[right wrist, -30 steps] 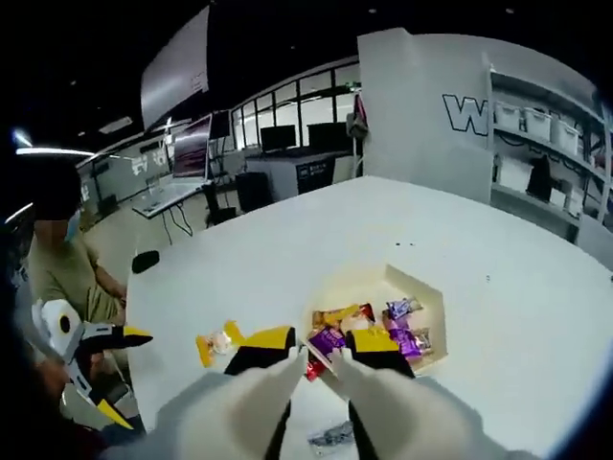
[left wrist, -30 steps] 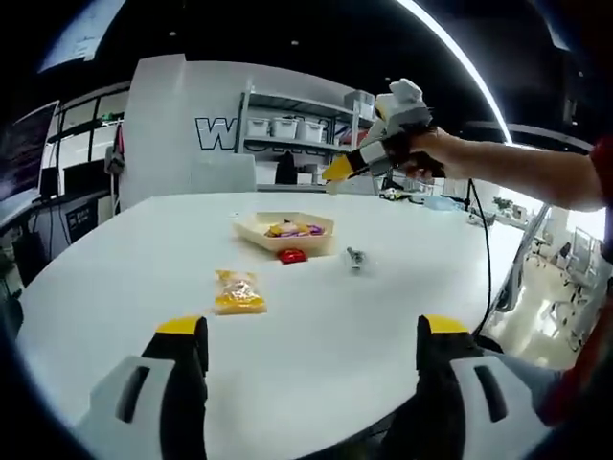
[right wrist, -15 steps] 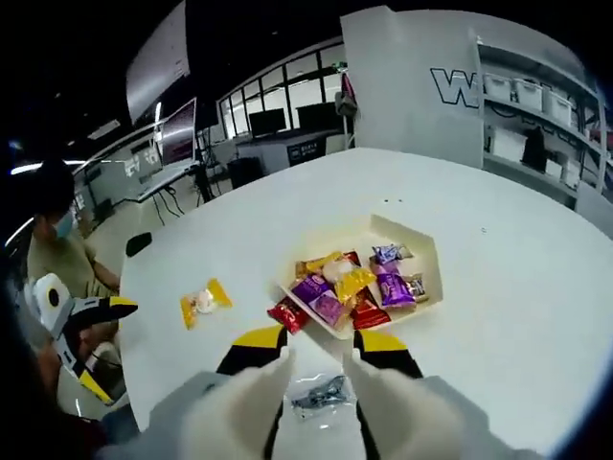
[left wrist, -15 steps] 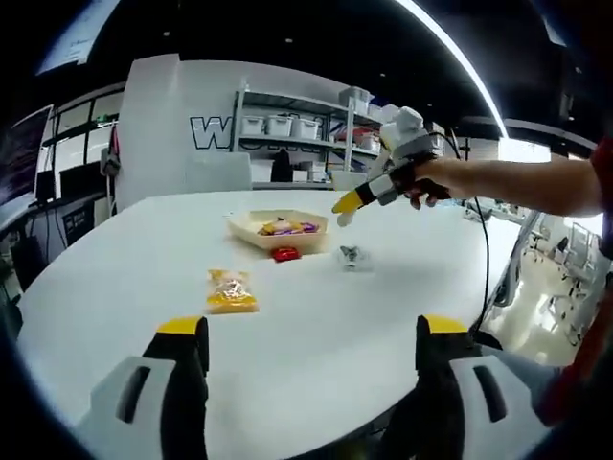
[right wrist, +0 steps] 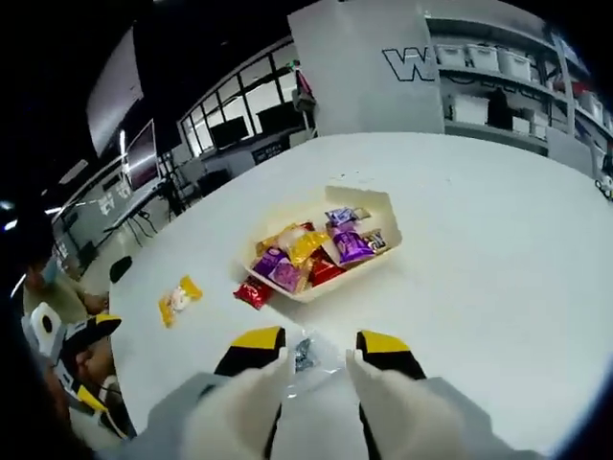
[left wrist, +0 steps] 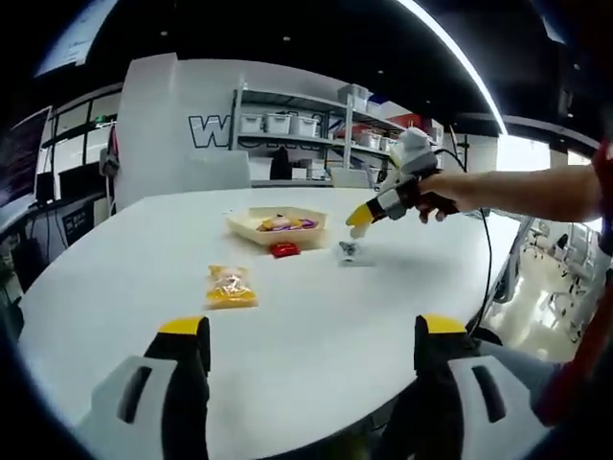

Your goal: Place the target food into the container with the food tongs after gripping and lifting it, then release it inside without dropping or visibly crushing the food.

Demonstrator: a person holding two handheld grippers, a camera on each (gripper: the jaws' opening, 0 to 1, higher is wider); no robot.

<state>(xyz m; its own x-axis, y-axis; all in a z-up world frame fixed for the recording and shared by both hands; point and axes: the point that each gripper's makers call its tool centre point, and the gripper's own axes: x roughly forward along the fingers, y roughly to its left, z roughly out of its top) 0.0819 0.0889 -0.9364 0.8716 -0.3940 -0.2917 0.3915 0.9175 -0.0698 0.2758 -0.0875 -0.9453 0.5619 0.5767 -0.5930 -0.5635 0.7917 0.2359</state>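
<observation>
- White table (left wrist: 316,316): on it sit a shallow tan tray (right wrist: 378,206) full of wrapped sweets (right wrist: 306,251), a red sweet (right wrist: 253,292) loose just beside the tray's near wall, a yellow packet (right wrist: 178,297) well apart from the tray, and a small clear packet (right wrist: 308,353) with something dark inside.
- Right gripper (right wrist: 316,347), seen from its own view: jaws apart, one tip on each side of the clear packet, nothing pinched yet. In the left gripper view it hangs low over that packet (left wrist: 351,251), just off the tray (left wrist: 278,226); I can't tell whether the tips touch the table.
- Left gripper (left wrist: 308,331): jaws wide apart and empty, held near the table's close edge, far from everything; the yellow packet (left wrist: 230,287) lies between it and the tray.
- No tongs can be made out, so the gripper itself seems to do the picking.
- Judging by where the jaws stand, the clear packet is the likely target, though the red sweet (left wrist: 284,250) is also outside the tray.
- Handling, as a guess: the packet looks very light, flat and thin, with slick, crinkly film. It may slide or buckle rather than lift.
- Best hold is probably across the dark lump in the middle, where there is some body, and not the flimsy film edges.
- A soft close should do; a hard one could crush the contents.
- Tray is near, so the carry is short.
</observation>
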